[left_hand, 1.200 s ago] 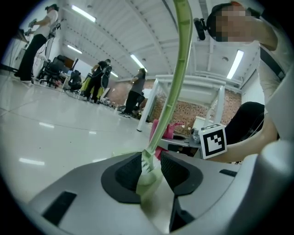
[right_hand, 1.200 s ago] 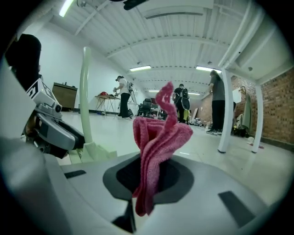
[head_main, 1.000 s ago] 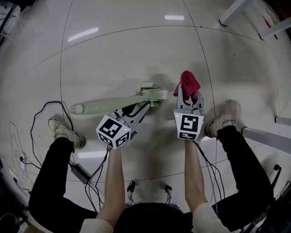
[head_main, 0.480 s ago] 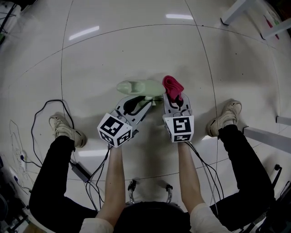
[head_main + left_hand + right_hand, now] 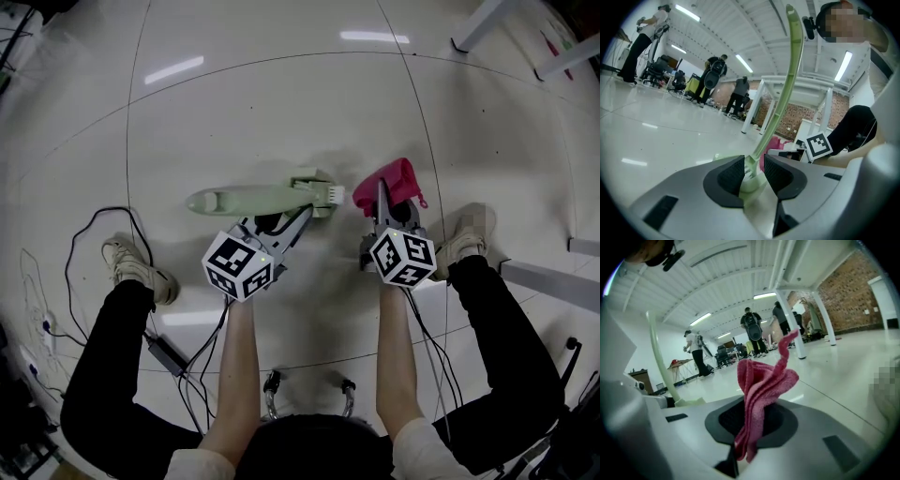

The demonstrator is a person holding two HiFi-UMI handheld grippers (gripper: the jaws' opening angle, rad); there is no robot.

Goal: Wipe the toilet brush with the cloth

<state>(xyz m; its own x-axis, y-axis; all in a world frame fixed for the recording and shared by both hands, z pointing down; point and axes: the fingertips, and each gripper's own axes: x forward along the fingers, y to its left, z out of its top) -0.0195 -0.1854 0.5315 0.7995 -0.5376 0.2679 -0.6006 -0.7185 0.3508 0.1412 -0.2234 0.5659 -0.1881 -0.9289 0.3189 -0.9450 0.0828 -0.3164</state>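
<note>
Clamping brush (image 5: 253, 199) in left gripper (image 5: 298, 214) and cloth (image 5: 394, 180) in right gripper (image 5: 384, 208), you're mid-wipe and must swing cloth left onto brush.

I wore black trousers (image 5: 112, 375), pale trainers (image 5: 131, 267) and white sleeves (image 5: 194, 465). My left gripper (image 5: 302, 214) and right gripper (image 5: 382, 199) were grey, each bearing a cube (image 5: 237, 267) of black-and-white square markers, with black pads (image 5: 731, 174) and thin dark cables (image 5: 427, 337) trailing back.

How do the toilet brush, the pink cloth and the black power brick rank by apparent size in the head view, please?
1. toilet brush
2. pink cloth, though it is held nearer the camera
3. black power brick
</note>
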